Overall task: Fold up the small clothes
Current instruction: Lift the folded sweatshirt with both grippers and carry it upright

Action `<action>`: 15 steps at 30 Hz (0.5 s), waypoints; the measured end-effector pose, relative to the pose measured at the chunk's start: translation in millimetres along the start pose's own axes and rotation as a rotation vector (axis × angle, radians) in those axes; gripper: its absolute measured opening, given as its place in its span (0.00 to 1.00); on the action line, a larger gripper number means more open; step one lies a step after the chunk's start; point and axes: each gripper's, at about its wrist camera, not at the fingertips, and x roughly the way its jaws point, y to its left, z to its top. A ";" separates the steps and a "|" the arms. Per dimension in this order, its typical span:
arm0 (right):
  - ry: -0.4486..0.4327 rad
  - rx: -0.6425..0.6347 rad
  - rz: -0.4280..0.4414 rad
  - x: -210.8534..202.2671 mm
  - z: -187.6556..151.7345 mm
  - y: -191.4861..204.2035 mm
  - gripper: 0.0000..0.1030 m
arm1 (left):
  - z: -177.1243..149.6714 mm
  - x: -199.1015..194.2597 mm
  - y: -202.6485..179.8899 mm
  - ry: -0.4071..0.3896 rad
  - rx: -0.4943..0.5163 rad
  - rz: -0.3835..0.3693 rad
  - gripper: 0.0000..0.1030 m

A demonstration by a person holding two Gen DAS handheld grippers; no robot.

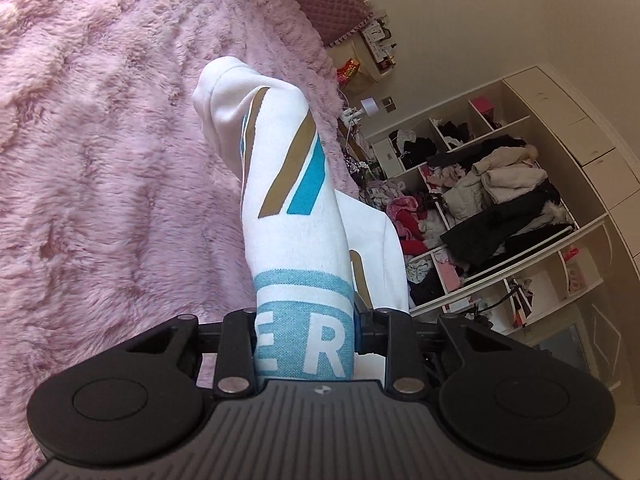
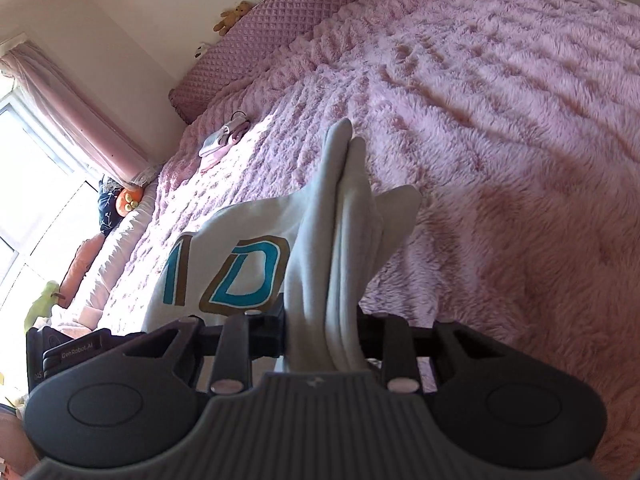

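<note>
A white garment [image 1: 280, 184] with teal and gold stripes and teal lettering hangs lifted above the pink fluffy bed cover [image 1: 100, 140]. In the left wrist view my left gripper [image 1: 308, 320] is shut on a bunched, printed part of it, and the cloth hides the pads. In the right wrist view my right gripper [image 2: 324, 328] is shut on a folded bundle of the same white garment [image 2: 344, 216]. The rest of the garment, with large teal letters, spreads to the left down to the bed cover [image 2: 500, 120].
A quilted pink headboard cushion [image 2: 280, 20] lines the bed's far side, by a curtained window [image 2: 60, 112]. A small pink and white item [image 2: 220, 144] lies on the cover. White shelves stuffed with clothes [image 1: 492, 200] stand beyond the bed. A black device [image 2: 72, 356] sits at lower left.
</note>
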 end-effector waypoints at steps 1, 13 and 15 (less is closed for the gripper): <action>-0.007 -0.009 0.017 -5.8 0.1 11.3 0.23 | 2.0 -15.1 -7.1 -0.021 0.001 -0.008 0.31; 0.041 -0.094 0.170 -3.2 -36.1 133.9 0.23 | 0.7 -140.6 -21.4 -0.151 0.014 0.053 0.31; 0.066 -0.109 0.173 2.8 -47.7 142.0 0.23 | -5.3 -149.1 -8.1 -0.152 -0.005 0.058 0.31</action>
